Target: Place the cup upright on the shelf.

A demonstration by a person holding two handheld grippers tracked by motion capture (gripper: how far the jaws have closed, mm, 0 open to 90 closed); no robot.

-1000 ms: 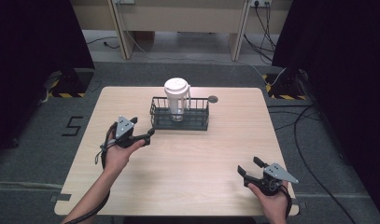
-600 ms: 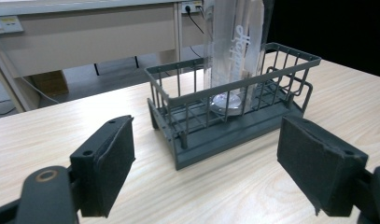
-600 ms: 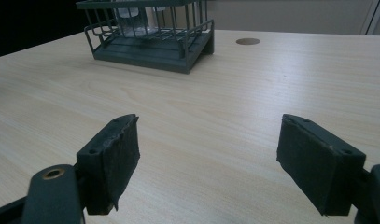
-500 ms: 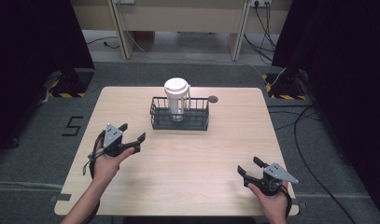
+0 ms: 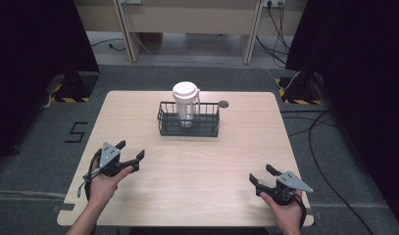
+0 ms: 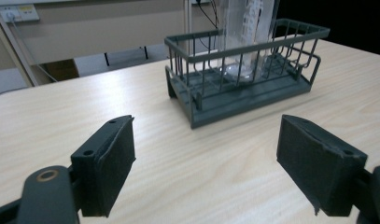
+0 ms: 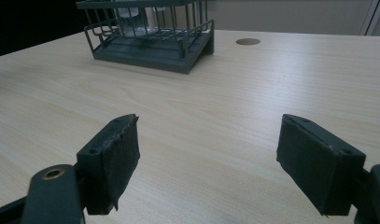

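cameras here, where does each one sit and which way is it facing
High view: fixed above the person's side, looking forward and down on the table; both forearms, left gripper and right gripper show.
Left gripper view: rides the left gripper, looking past its spread jaws at the wire basket holding a clear cup.
Right gripper view: rides the right gripper, facing the same basket from farther off.
All three share the basket.

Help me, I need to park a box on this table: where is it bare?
The wide strip between the left gripper and right gripper, in front of the wire basket, is bare. So are both ends beside the basket. The cup crowds the basket.
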